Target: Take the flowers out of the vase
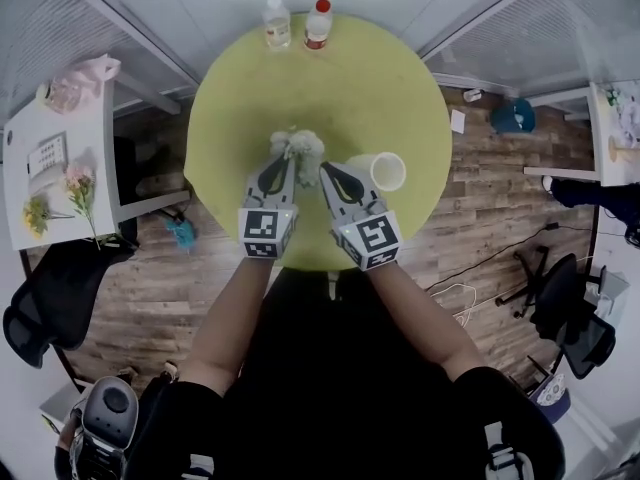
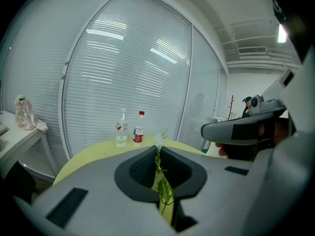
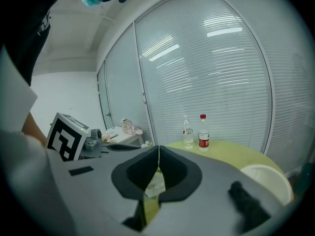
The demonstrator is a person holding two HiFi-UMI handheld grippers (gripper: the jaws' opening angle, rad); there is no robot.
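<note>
Left tongs (image 2: 158,154) are clenched on a thin green leafy stem (image 2: 164,191) of the fluffy white flower bunch (image 1: 298,146), approx. centre of the round matte yellow-green counter (image 1: 360,78). Right tongs (image 3: 158,152) are clamped on a pale papery scrap (image 3: 155,186), prob. from the same bunch. A smooth white cylindrical vase (image 1: 365,165) sits at the bunch's 3 o'clock, w/ two clear plastic bottles (image 1: 277,23) at the counter's 12. Wood-plank floor (image 1: 480,208), slatted blinds (image 2: 123,68).
</note>
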